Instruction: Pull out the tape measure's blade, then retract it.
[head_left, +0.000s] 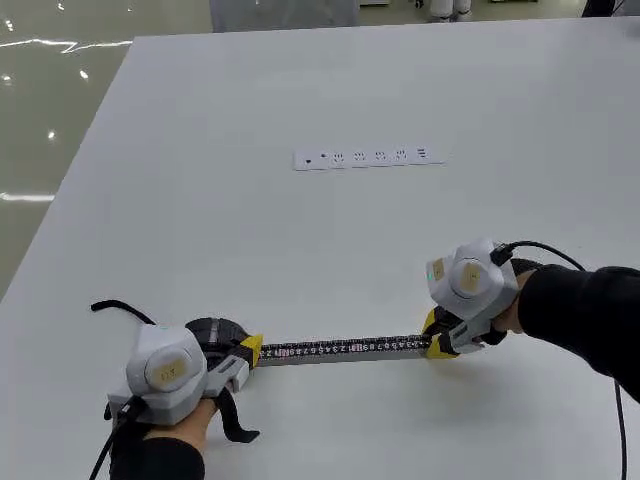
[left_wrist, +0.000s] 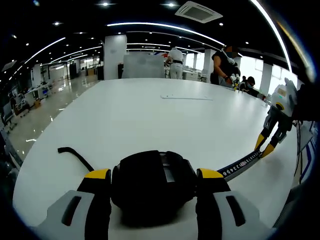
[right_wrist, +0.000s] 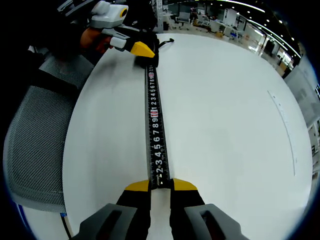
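The tape measure (head_left: 215, 336) sits at the lower left of the head view on the white table (head_left: 400, 90), its black body clamped between the yellow-tipped fingers of the left gripper (left_wrist: 152, 175). Its blade (head_left: 340, 348) runs flat along the table toward the lower right, where the right gripper (right_wrist: 160, 186) has its fingers closed on the blade's end. A power strip (head_left: 367, 158) lies well apart, near the middle of the table. The pull-out step looks under way or nearly done, with a modest length drawn. Next, I judge, the right gripper either draws further away or guides the end straight back toward the body, gripping so the blade cannot whip, while the left pins the body.
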